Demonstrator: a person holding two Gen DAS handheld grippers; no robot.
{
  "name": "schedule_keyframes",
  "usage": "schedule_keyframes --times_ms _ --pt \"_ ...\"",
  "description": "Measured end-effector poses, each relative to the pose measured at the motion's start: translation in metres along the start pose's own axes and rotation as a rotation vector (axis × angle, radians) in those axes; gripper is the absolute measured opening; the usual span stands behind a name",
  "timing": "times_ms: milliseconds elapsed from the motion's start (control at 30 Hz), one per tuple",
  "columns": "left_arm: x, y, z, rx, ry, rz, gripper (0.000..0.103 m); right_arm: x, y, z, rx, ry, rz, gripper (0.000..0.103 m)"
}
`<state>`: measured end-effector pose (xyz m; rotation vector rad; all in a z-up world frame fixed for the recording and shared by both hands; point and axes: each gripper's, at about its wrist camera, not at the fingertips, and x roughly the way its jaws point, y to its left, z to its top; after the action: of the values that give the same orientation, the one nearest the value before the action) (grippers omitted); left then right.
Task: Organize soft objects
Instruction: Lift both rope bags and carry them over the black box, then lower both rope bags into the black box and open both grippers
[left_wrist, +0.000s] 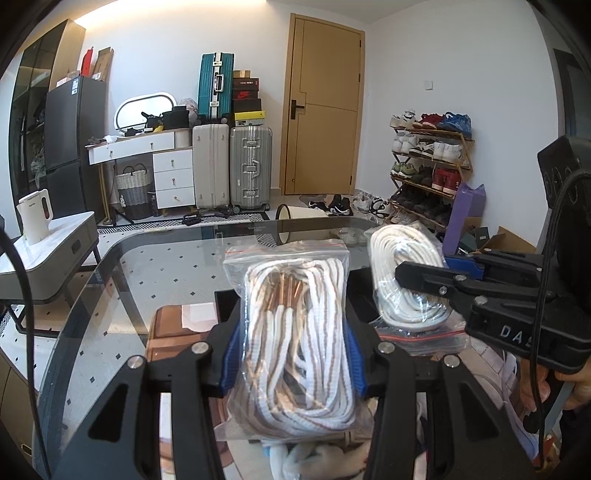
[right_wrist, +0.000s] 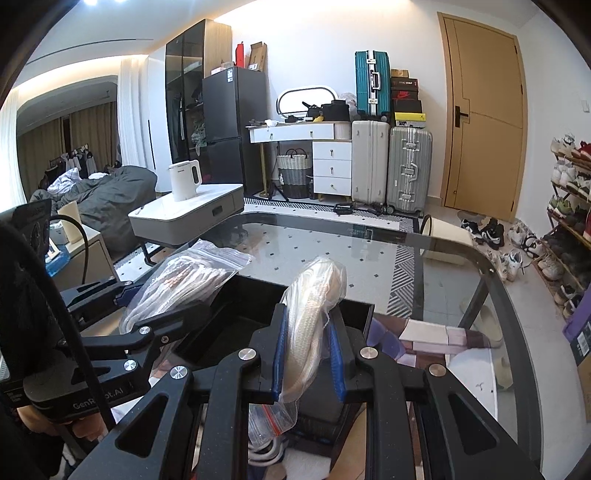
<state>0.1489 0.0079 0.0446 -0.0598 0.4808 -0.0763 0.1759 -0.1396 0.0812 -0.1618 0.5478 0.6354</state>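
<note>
Carrying one packet apiece, both hands are over the near edge of the smoked-glass tabletop (left_wrist: 177, 251) right now. Left hand-held gripper (left_wrist: 293, 354): blue pads squeezed in on a clear zip bag of white-and-tan striped laces with copper tips (left_wrist: 295, 332), the bag standing upright between the fingers, red zip seal at the top. Right hand-held gripper (right_wrist: 308, 354): jaws closed narrow on a clear zip bag of plain cream-white cord (right_wrist: 314, 325), gripped edge-on so the bag rises like a fin and its zip end trails below the fingers.

Why hold them up like that? My read is that pinching the middle of each bundle stops the slack plastic slipping, and keeping both clear of the surface lets them travel together toward the open black box (right_wrist: 295, 306) sitting just ahead of the fingers, likely the drop spot.

Now, the views differ. From the left wrist the striped bag fills the frame and hides most of the box; you do see the right gripper side-on, with the cord coil bulging past its fingertips. From the right wrist the box's rim and dark interior show plainly, as do the left gripper's bag leaning toward it and pale flat boxes lying under the glass.
</note>
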Motion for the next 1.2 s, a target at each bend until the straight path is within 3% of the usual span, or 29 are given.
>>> schedule_keyframes --times_ms 567,1200 --pt "0.029 -0.003 -0.003 0.037 0.059 0.016 0.046 0.051 0.005 -0.016 -0.087 0.126 0.004 0.020" --pt "0.035 -0.008 -0.001 0.109 0.087 -0.027 0.046 0.054 0.002 -0.020 -0.039 0.215 0.023 0.020"
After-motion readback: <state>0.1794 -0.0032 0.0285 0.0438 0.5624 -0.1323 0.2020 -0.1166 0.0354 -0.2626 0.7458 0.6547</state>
